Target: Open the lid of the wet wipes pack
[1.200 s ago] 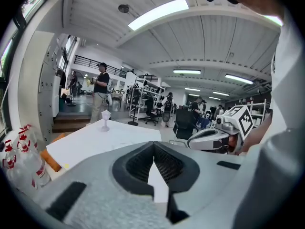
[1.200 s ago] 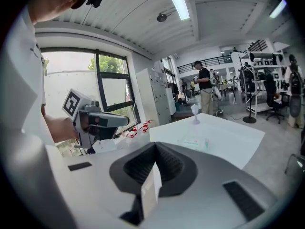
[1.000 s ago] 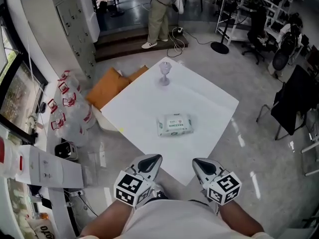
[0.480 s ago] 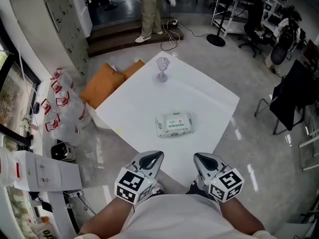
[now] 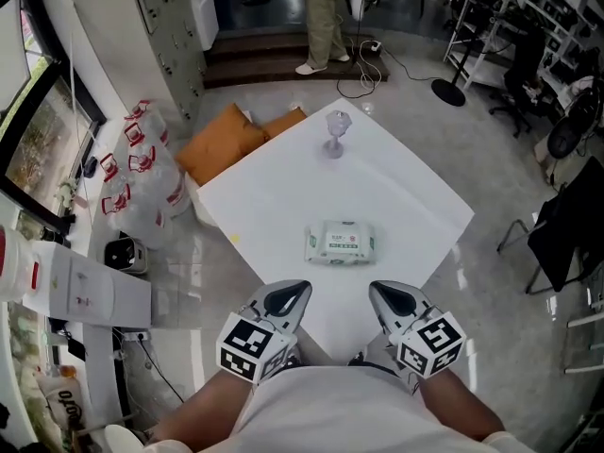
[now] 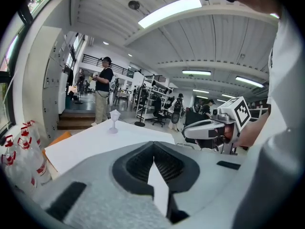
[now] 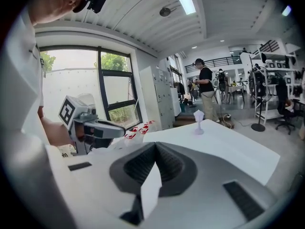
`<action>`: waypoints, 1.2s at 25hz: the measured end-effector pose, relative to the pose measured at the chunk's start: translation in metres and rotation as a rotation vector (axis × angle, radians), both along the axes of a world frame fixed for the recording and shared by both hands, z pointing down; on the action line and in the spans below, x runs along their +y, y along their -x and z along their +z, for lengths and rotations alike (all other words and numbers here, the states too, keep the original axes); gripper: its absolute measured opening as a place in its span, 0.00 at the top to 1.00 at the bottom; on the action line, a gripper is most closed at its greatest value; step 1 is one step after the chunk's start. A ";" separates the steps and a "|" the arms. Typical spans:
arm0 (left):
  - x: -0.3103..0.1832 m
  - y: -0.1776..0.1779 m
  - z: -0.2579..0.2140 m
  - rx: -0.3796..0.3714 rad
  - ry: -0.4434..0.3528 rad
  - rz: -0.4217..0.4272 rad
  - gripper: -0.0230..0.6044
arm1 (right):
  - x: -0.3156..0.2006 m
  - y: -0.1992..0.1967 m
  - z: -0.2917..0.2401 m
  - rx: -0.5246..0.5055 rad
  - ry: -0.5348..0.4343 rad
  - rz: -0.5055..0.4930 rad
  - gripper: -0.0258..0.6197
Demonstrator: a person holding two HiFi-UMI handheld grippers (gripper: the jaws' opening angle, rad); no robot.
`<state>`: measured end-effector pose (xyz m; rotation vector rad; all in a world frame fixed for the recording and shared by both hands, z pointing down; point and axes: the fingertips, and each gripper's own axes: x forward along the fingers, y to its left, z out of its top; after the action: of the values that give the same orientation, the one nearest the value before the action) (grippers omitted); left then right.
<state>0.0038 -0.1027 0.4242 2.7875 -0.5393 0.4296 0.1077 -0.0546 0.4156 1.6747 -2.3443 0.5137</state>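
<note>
Two grippers low in the head view, left gripper (image 5: 289, 297) and right gripper (image 5: 387, 297), side by side over the near corner of the desk (image 5: 274, 192). Jaws of both pressed together tip to tip, with nothing between them, as read in each gripper view. Edged forward since a second ago: then short of the near corner, now out over it, with a smaller stretch of bare white top left before the wet wipes pack (image 5: 321, 245). Still well apart from it, though, and touching nothing. Pack flat and unmoved near the middle of the desk, a little toward the near corner, lid (image 5: 347, 242) on its upper face apparently down and untouched. Stemmed glass (image 5: 335, 132) upright by the far corner, well clear of the pack. Judging from this: approach under way, opening not begun. Next, most likely, parting at least one pair of jaws, bringing one gripper down to steady the pack and the other to the lid's edge to lift it. Risk of a light, soft pack sliding or rising with the lid if not pinned.
</note>
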 end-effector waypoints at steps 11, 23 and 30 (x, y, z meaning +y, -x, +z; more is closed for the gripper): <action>0.005 -0.015 0.001 -0.024 0.001 -0.100 0.95 | -0.006 -0.019 0.011 -0.027 -0.006 -0.092 0.95; 0.011 -0.026 0.000 -0.040 -0.015 -0.085 0.95 | -0.001 -0.017 0.012 -0.033 -0.021 -0.114 0.95; 0.012 -0.025 0.001 -0.044 -0.009 -0.073 0.95 | -0.002 -0.018 0.008 -0.017 -0.035 -0.103 0.92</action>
<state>0.0293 -0.0904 0.4250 2.7625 -0.6526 0.4748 0.1255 -0.0561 0.4237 1.5598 -2.4499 0.4728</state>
